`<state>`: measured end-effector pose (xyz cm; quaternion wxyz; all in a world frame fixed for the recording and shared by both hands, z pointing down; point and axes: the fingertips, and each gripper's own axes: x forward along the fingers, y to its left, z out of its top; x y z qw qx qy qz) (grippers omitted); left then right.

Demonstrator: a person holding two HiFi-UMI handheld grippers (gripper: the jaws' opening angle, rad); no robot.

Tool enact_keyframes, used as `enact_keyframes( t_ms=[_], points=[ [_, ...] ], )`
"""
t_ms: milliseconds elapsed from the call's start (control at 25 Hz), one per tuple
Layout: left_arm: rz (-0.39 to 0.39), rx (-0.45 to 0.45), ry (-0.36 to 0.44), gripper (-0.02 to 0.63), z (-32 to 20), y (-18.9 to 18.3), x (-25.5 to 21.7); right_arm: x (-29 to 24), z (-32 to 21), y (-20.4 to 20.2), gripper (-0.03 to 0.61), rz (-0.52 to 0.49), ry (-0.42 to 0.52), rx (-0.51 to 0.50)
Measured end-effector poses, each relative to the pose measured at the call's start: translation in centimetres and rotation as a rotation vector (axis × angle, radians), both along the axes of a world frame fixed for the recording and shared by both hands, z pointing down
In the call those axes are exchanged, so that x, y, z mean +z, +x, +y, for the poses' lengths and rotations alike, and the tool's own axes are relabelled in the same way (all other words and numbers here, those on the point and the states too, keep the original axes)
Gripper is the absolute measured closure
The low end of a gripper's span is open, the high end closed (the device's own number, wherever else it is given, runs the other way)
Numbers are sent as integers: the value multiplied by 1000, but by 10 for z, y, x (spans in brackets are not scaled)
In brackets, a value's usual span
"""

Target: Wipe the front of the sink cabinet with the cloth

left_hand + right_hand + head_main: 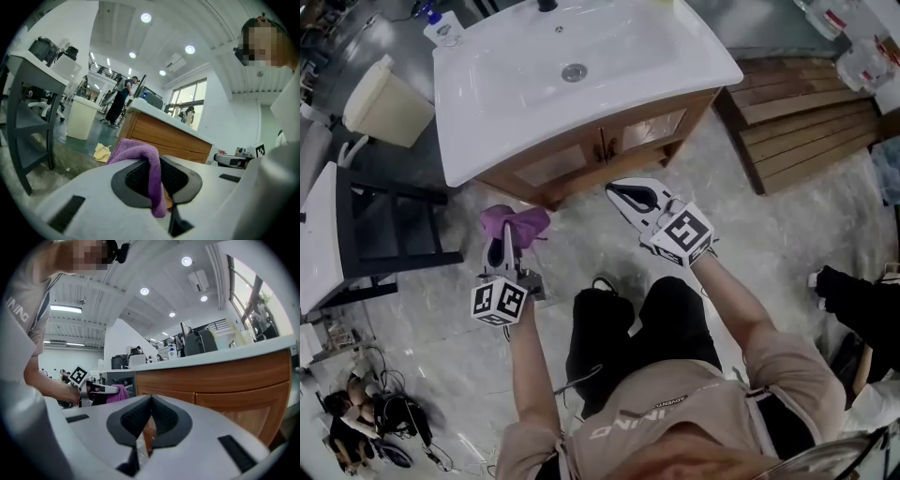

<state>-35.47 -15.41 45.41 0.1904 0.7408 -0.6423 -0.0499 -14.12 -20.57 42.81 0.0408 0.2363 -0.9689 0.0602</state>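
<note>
While the person stood facing the brown wooden sink cabinet (602,150), the left tool (501,246) pinched the soft purple cloth (517,222) between its two jaws. A fold of the cloth hung over one dark pad and bunched up past the tips. The cloth was near the left part of the cabinet front, but it was not touching the wood. It hung over the grey stone floor (581,244).

The right tool (619,192) had its jaws pressed together with nothing between them. It pointed at the cabinet doors from close by, a bit apart from them.

So the cloth was picked up and brought near, and that part looked done. I think the wiping itself was all left to do, since no cloth was on the wood. The pictures could not show if any part of the front was clean. The big white sink top (487,103) stuck out over the front, so the cloth would need to go in under it.
</note>
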Motion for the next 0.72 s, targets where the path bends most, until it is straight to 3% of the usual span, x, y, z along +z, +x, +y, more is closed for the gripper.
enact_keyframes(
  t_ms=[160,480,720],
  points=[
    [-52,-2,35,577,-5,-4,29,42,-4,-4,568,-6,25,-11],
    [-60,-49,65,577,0,2,119,125,4,-1,568,10,78,-34],
    [-72,-64,94,577,2,16,142,162,6,17,568,14,81,-15]
  ],
)
